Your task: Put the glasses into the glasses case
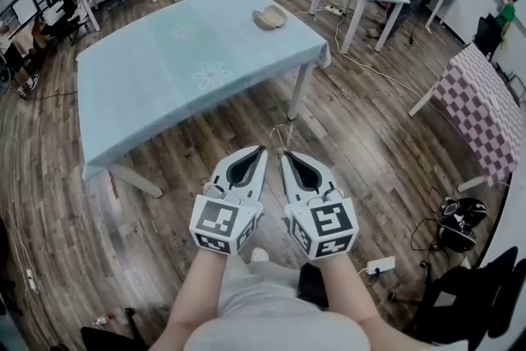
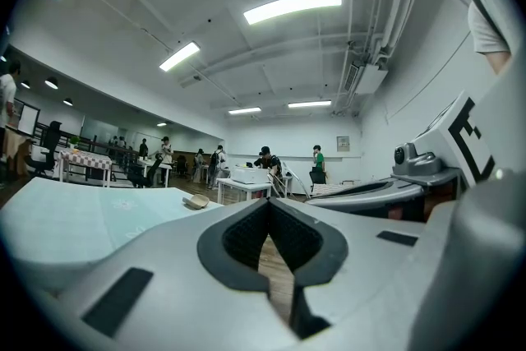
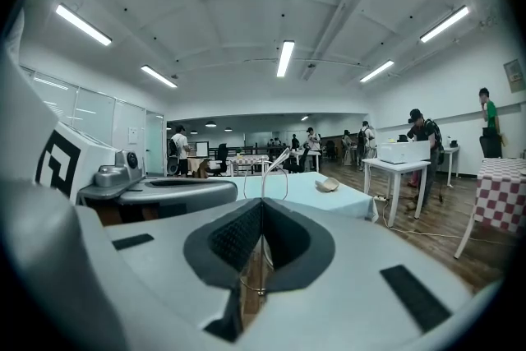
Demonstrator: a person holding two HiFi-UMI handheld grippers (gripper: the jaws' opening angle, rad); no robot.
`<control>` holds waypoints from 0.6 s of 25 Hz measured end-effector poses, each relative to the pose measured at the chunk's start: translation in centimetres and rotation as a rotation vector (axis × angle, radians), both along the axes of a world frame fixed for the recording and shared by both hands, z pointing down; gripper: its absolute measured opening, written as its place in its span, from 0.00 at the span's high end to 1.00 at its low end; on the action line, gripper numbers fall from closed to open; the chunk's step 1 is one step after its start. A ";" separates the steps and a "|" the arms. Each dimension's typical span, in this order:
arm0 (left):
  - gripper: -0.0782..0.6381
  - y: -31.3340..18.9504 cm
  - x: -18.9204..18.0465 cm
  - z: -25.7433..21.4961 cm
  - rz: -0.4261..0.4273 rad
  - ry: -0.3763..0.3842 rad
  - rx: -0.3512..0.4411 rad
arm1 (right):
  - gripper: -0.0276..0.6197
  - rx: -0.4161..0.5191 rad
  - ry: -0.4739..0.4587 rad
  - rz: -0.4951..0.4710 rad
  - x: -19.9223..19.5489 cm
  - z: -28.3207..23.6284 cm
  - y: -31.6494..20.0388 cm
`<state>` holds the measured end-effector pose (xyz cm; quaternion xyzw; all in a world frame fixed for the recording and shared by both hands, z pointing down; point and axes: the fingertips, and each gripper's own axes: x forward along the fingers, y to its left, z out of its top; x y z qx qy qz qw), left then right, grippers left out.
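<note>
Over the wood floor (image 1: 370, 136), head view, left gripper (image 1: 262, 150) and right gripper (image 1: 283, 154) sit together short of the pale blue flowered desk (image 1: 148, 78), tan glasses case (image 1: 269, 17) near its far edge. Left gripper view: jaws closed, empty. Right gripper view: jaws clamped on thin wire glasses (image 3: 274, 162)

Both grippers sit side by side, low in front of the torso, tips pointing away from the body. The left gripper (image 1: 261, 152) has its jaws together with nothing between them. The right gripper (image 1: 284, 155) has its jaws clamped on the thin wire glasses (image 3: 274, 167), whose frame pokes out past the tips. The left forearm (image 1: 200, 296) and right forearm (image 1: 352, 292) are bare, roughly parallel, wrists straight.
</note>
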<state>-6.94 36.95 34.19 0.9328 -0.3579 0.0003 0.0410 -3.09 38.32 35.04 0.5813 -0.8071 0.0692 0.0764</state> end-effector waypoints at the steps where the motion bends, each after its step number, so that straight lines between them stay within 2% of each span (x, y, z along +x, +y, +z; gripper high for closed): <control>1: 0.88 -0.1 0.2 -0.2 -0.001 -0.001 0.004 | 0.94 -0.001 0.000 -0.001 0.2 0.0 0.0; 15: 0.88 -3.4 2.4 -0.9 0.023 -0.007 0.035 | 0.94 0.027 -0.013 0.024 2.4 -0.6 -2.9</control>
